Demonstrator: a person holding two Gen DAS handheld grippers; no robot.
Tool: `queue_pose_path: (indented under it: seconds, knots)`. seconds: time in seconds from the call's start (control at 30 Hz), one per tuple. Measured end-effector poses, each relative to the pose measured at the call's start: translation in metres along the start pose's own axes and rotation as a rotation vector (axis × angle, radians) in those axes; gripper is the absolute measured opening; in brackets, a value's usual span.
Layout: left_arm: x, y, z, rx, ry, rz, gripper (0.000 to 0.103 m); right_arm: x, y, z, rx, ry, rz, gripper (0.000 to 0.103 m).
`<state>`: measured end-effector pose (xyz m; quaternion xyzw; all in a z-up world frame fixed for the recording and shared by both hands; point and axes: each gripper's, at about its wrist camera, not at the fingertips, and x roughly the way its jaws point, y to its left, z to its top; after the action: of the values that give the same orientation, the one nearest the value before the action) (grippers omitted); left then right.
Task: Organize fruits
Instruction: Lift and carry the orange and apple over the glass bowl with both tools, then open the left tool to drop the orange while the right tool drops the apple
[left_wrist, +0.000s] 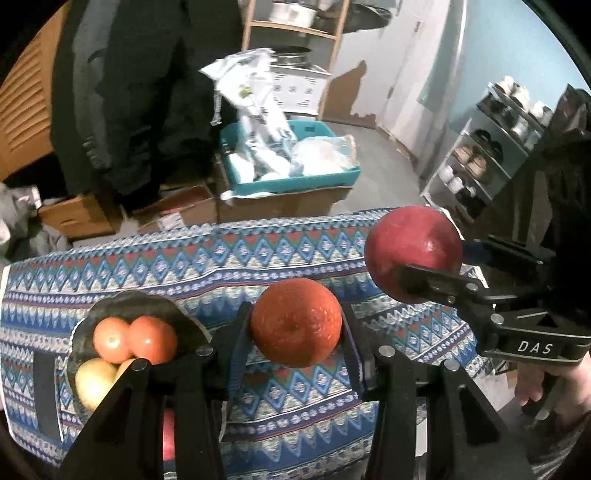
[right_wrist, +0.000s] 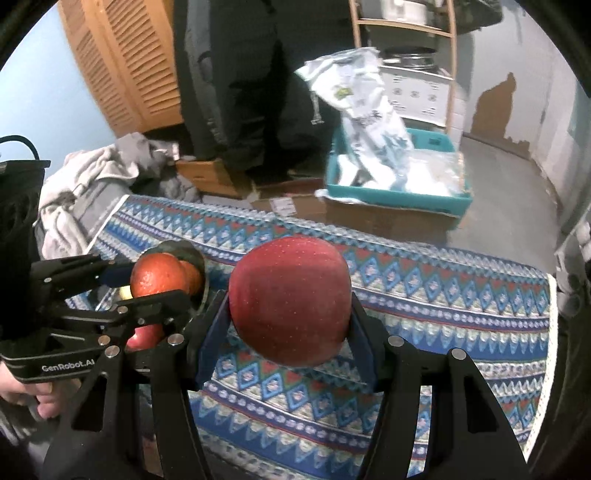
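Two grippers, each holding one fruit over the patterned cloth (left_wrist: 295, 254).

Left wrist view: the left gripper (left_wrist: 295, 328) squeezes an orange (left_wrist: 295, 323); the right gripper (left_wrist: 415, 254) grips a red apple (left_wrist: 412, 251). A dark bowl (left_wrist: 110, 306) with more fruit sits at left.
Right wrist view: the right gripper's fingers pinch the apple above the cloth, with the bowl behind the orange.

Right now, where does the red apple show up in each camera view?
Left wrist view: the red apple is right of centre, held in the right gripper.
Right wrist view: it fills the centre, between that gripper's own fingers.
Shared landmark: the dark fruit bowl on the patterned cloth.
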<state>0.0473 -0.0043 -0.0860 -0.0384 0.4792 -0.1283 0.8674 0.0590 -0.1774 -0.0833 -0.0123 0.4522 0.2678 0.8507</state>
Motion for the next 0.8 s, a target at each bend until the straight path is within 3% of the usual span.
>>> queue_pose_path:
  seconds: [0.57,0.8]
  knots:
    - [-0.022,0.098,-0.037,-0.164,0.003,0.096,0.046,0.062,0.083,0.023,-0.103,0.081,0.105,0.060]
    - [-0.014,0.133,-0.058,-0.217,0.037,0.138,0.046,0.096,0.111,0.020,-0.131,0.144,0.149,0.060]
